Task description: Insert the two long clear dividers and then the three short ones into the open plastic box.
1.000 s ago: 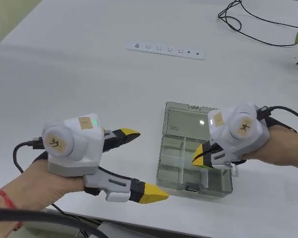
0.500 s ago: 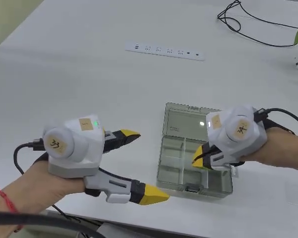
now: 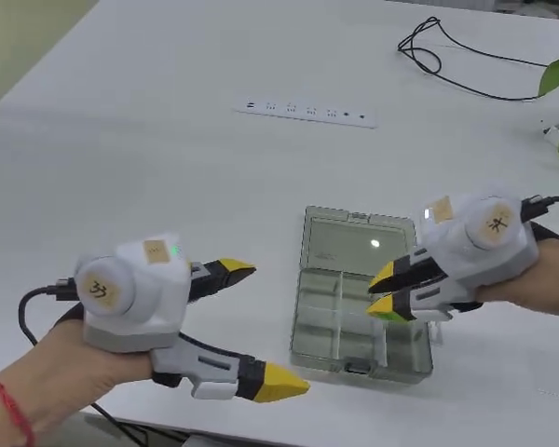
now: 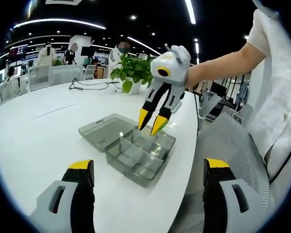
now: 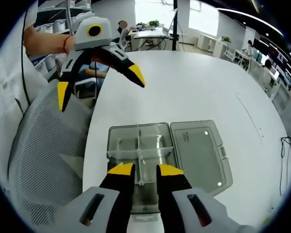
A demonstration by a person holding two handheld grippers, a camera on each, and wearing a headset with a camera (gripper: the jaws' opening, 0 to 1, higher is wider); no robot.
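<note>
Right gripper [image 5: 145, 169]: jaws almost together, slim gap; whether anything is clamped, cannot tell.
Translucent grey plastic box [image 5: 111, 145]: just below and ahead of right jaws, long axis running away from them; lid [image 5: 199, 145] lying open to their right.
Clear thin divider [image 5: 138, 138]: upright in box, in line with jaw gap.
Left gripper [image 3: 261, 326]: jaws wide apart, empty, farther from box.
Surface: smooth white table [image 3: 149, 149].

A white table [image 3: 149, 140] is seen under ceiling light strips [image 4: 190, 12]; a power strip [image 3: 307, 112] and black cable [image 3: 427, 61] are laid toward the head view's top
</note>
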